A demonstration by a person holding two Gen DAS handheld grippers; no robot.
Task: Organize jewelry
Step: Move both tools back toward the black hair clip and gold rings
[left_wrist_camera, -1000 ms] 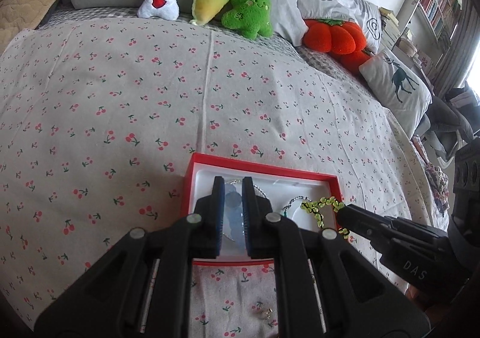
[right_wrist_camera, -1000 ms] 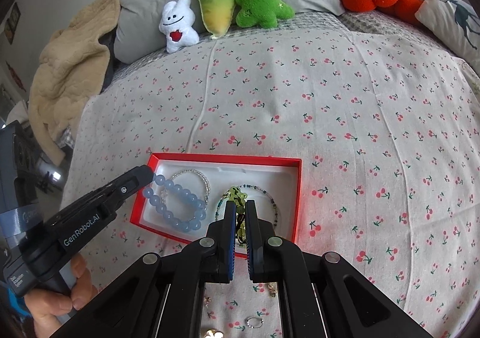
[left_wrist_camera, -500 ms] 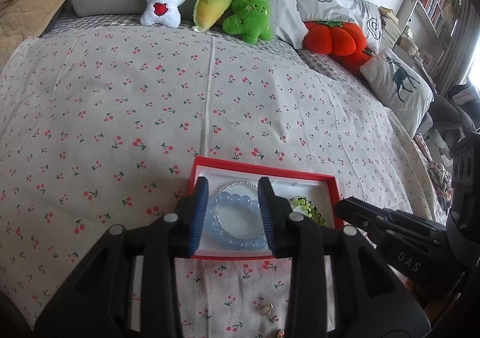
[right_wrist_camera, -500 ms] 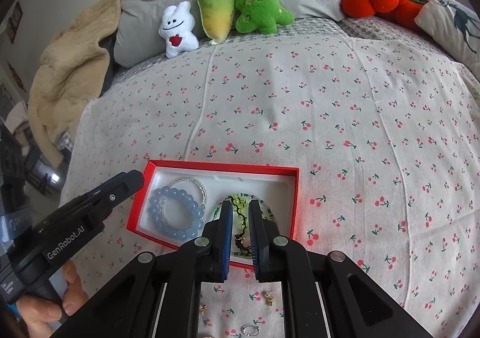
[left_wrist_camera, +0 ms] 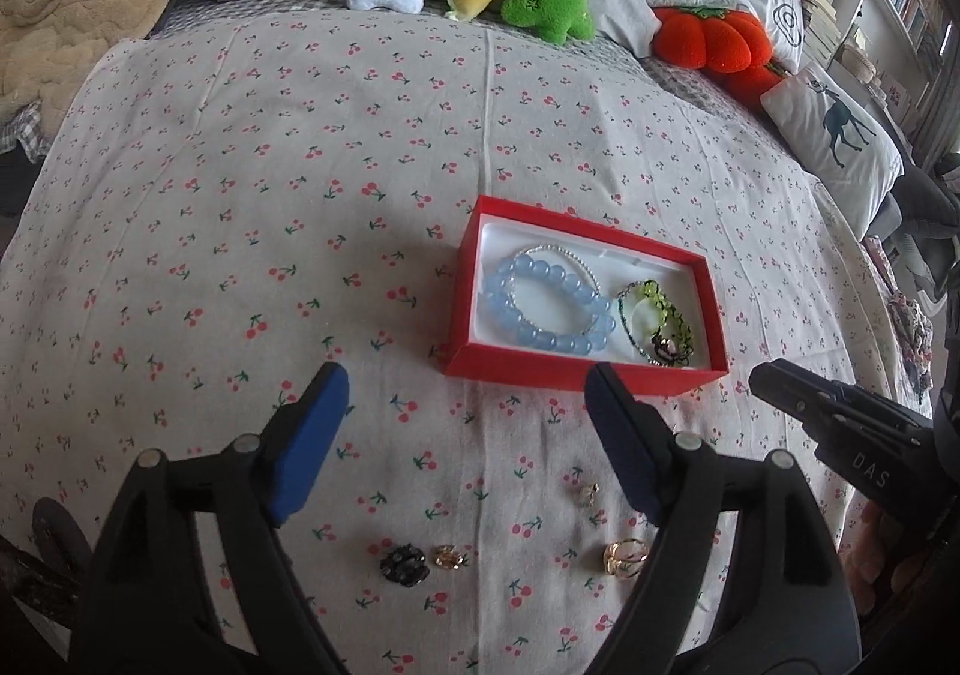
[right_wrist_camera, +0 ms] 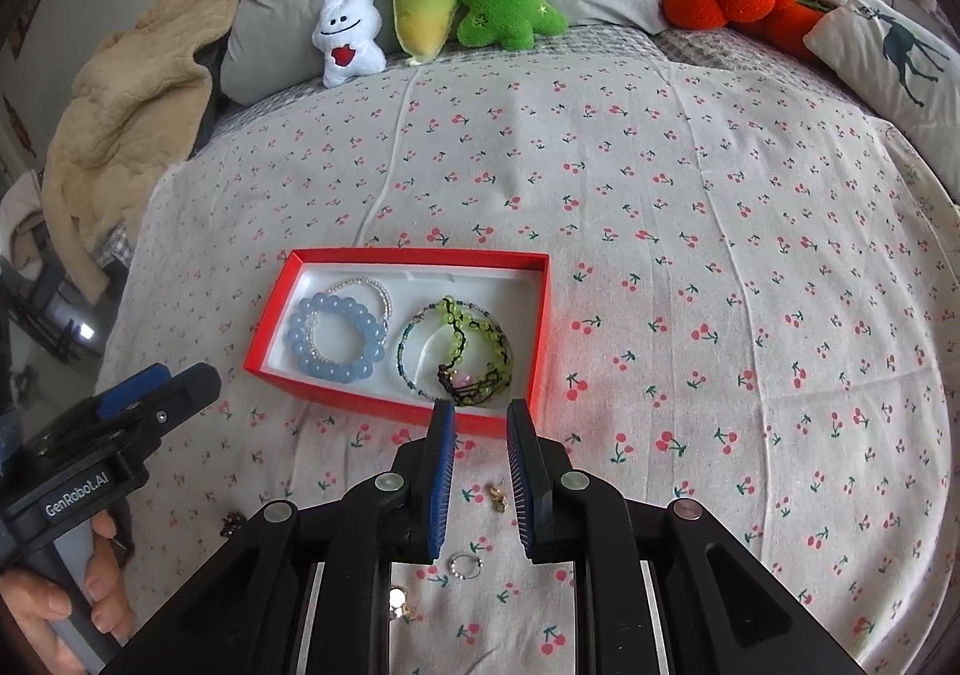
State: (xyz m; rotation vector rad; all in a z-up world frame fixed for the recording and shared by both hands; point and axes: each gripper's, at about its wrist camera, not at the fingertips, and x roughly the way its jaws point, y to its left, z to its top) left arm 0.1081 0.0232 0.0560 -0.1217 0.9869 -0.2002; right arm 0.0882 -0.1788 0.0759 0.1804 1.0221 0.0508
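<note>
Left tool (left_wrist_camera: 465, 396): spread wide, holding nothing, near side of box.
Right tool (right_wrist_camera: 480, 438): slightly parted, holding nothing.
Box (right_wrist_camera: 543, 327): red, on bed (right_wrist_camera: 720, 255).
Bracelets (left_wrist_camera: 549, 309): inside box.
Rings (left_wrist_camera: 624, 557): loose on bed, near side.

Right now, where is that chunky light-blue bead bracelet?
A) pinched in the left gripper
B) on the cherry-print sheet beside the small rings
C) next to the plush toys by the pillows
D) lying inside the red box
D: the blue bead bracelet lies in the left part of the red box, beside the green bracelets, while the left gripper stands wide open and empty in front of the box.
</note>
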